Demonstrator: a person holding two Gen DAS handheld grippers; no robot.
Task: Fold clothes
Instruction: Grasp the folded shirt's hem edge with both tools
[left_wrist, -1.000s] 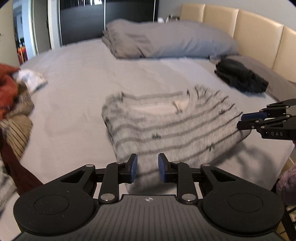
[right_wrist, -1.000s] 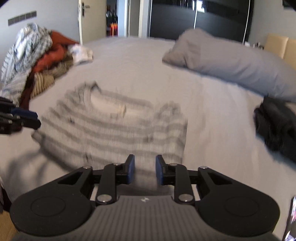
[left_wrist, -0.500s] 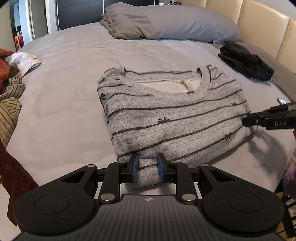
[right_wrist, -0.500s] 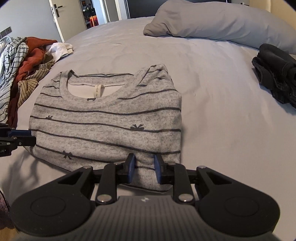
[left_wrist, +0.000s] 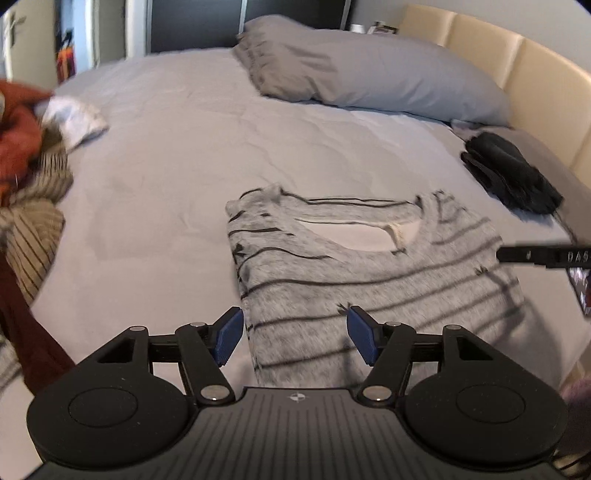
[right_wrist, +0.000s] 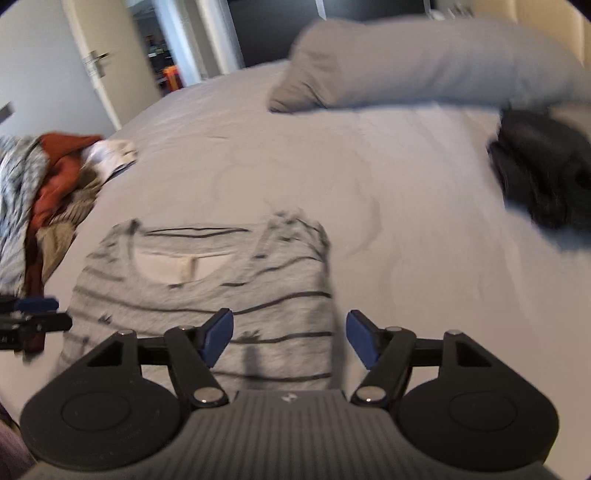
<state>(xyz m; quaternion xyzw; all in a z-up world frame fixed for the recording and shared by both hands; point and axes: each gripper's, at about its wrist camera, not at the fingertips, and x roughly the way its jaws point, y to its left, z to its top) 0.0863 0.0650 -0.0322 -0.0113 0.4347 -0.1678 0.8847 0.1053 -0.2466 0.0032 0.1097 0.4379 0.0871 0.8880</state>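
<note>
A grey sweater with thin dark stripes (left_wrist: 369, 273) (right_wrist: 221, 291) lies folded flat on the bed, neckline away from me. My left gripper (left_wrist: 293, 334) hovers over its near left corner with its jaws opening; the blue pads (left_wrist: 229, 334) stand apart and press on nothing. My right gripper (right_wrist: 290, 334) hangs over the near right corner, its jaws opening too, pads clear of the cloth. Each gripper shows at the edge of the other's view: the right gripper (left_wrist: 539, 254), the left gripper (right_wrist: 29, 317).
A heap of unfolded clothes (left_wrist: 29, 177) (right_wrist: 44, 192), rust, striped and white, lies at the left of the grey bed sheet (left_wrist: 192, 155). A black bundle (left_wrist: 509, 173) (right_wrist: 543, 173) sits at the right. A grey pillow (left_wrist: 369, 70) and beige headboard (left_wrist: 535, 74) lie beyond.
Half a second ago both grippers pinched the sweater's near hem; now both have let go, stand wide, and have drawn back and up from the cloth.
</note>
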